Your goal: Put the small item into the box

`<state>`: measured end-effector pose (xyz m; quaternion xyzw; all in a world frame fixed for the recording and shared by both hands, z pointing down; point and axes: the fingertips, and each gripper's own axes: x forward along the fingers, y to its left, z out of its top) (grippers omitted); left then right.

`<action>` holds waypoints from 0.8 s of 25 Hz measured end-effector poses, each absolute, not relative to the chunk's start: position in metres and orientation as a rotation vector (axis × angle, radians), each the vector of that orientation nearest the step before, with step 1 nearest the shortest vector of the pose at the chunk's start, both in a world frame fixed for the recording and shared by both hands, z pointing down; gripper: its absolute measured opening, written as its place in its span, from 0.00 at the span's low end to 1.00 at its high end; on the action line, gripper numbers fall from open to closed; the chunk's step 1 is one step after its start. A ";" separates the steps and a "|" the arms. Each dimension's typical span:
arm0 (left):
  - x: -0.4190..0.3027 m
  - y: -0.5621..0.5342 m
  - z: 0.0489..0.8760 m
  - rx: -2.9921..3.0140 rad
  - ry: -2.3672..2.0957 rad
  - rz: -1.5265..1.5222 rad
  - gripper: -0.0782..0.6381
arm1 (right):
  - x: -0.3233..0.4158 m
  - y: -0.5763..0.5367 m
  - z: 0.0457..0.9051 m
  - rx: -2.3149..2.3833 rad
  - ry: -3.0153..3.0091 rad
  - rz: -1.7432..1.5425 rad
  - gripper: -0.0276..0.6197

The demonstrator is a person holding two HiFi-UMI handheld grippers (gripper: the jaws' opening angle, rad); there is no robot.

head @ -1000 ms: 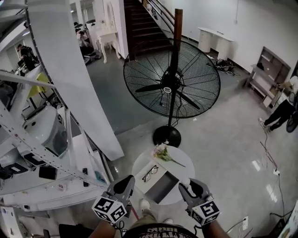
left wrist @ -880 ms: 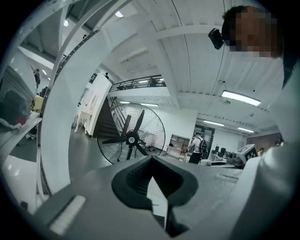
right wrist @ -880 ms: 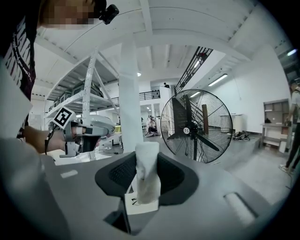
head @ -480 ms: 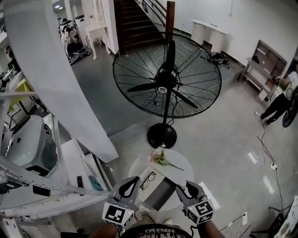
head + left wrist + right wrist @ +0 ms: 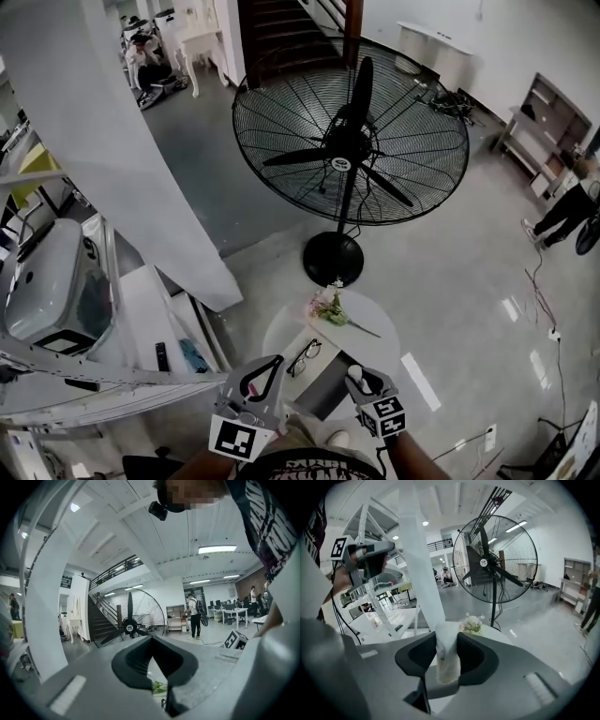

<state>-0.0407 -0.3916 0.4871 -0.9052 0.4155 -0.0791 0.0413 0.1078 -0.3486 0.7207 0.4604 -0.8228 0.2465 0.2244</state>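
Right gripper (image 5: 357, 378) shifted inward, pinching small white item (image 5: 447, 654) upright, long axis vertical; left gripper (image 5: 271, 365) pressed together.

Left gripper (image 5: 152, 639) has its jaws together, empty; right gripper (image 5: 447, 644) clamps a small white item (image 5: 447, 663) between its jaws.
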 end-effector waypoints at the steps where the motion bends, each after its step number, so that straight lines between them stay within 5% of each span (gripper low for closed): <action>1: -0.043 -0.391 0.489 -2.762 1.256 -0.262 0.11 | 0.106 -0.348 0.732 1.259 -2.257 0.691 0.29; 20: -0.059 -0.391 0.518 -2.791 1.245 -0.375 0.11 | 0.080 -0.339 0.864 1.042 -2.060 0.766 0.29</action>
